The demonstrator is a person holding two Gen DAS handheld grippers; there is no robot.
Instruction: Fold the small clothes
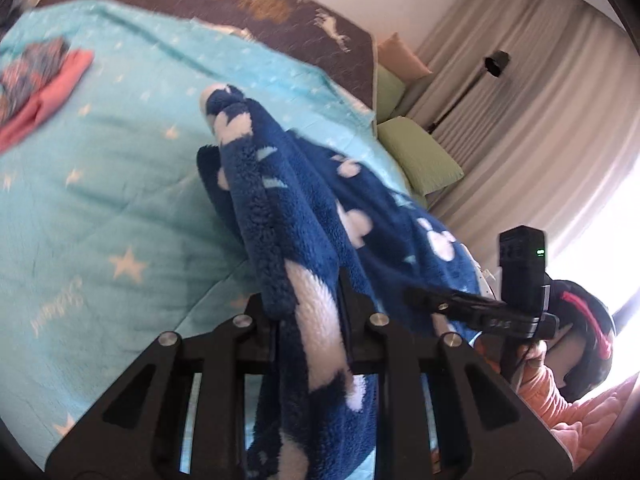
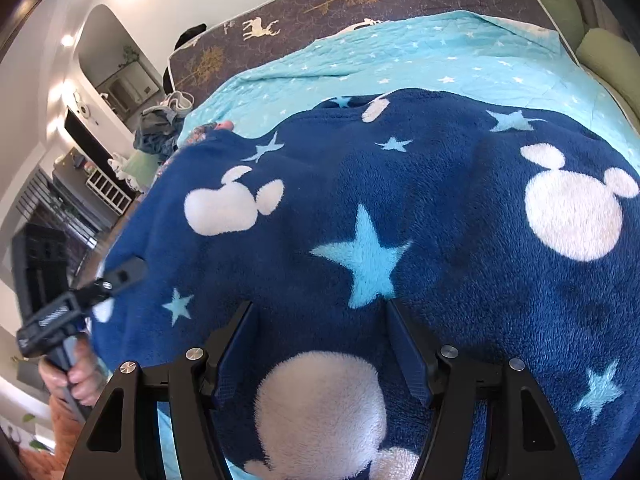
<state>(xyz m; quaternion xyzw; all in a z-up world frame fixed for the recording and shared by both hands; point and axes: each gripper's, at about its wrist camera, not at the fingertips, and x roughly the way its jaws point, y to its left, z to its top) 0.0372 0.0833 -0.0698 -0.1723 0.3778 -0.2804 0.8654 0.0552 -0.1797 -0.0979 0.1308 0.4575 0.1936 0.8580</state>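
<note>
One navy fleece garment, held by two grippers over the bed.

Left gripper (image 1: pixel 308 300): jaws clamped on a bunched fold of the navy fleece garment (image 1: pixel 280 200), which runs out ahead of them above the turquoise star quilt (image 1: pixel 100 180). Right gripper (image 2: pixel 320 312): jaws apart, fleece lying between and ahead of them. One pink folded pile (image 1: pixel 36 88) lies well beyond the left jaws. Two green cushions (image 1: pixel 420 156) to their right.
</note>
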